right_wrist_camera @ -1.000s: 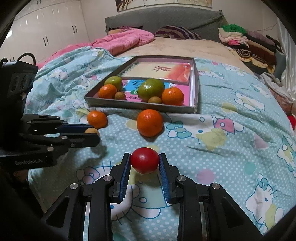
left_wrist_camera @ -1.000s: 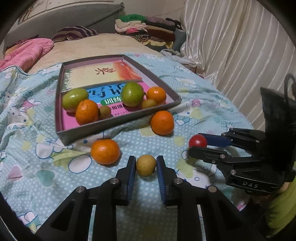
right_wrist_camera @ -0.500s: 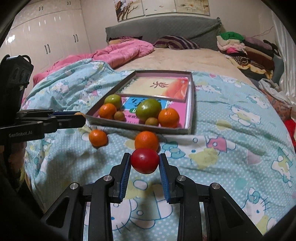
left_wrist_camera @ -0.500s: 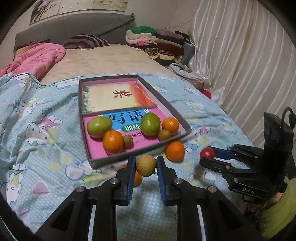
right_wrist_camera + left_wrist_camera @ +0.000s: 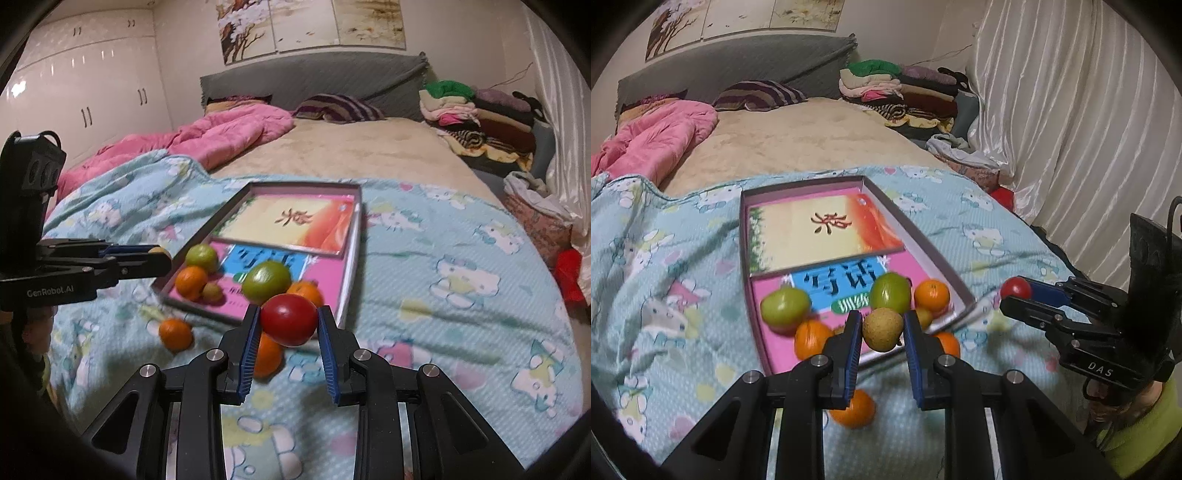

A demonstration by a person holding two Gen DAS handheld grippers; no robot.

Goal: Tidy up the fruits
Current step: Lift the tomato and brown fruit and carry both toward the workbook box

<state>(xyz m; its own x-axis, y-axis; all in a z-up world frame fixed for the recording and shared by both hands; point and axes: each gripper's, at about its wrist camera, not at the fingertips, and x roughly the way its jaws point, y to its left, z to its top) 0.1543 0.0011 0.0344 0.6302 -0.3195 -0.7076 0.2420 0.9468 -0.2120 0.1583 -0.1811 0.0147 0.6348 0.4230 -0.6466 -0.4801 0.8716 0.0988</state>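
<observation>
Fruits lie partly in a shallow box (image 5: 923, 243) on the bed, partly on the blue patterned bedspread (image 5: 665, 295) just in front of it. Inside the box, at its near end, sit two green fruits (image 5: 785, 305), two oranges (image 5: 931, 293) and a couple of small brownish fruits, all resting on printed books or cards that line the bottom.

Left gripper (image 5: 882, 332) has its blue fingers (image 5: 854, 339) clamped on a small tan, rough-skinned fruit (image 5: 882, 329), held in the air over the near edge of the box. An orange (image 5: 854, 409) lies on the bedspread below it, partly hidden by the left finger, and another orange (image 5: 948, 343) shows just beside the right finger.

Right gripper (image 5: 289, 328) has its fingers (image 5: 251, 343) clamped on a red tomato (image 5: 289, 319), also raised above the bedspread, near the front edge of the box. One orange (image 5: 176, 334) sits on the bedspread to the left, and a second (image 5: 269, 356) lies just under the tomato, partly covered.

Beyond the box are a pink quilt (image 5: 207, 136), a striped pillow (image 5: 338, 107) and a stack of folded clothes (image 5: 476, 114).
</observation>
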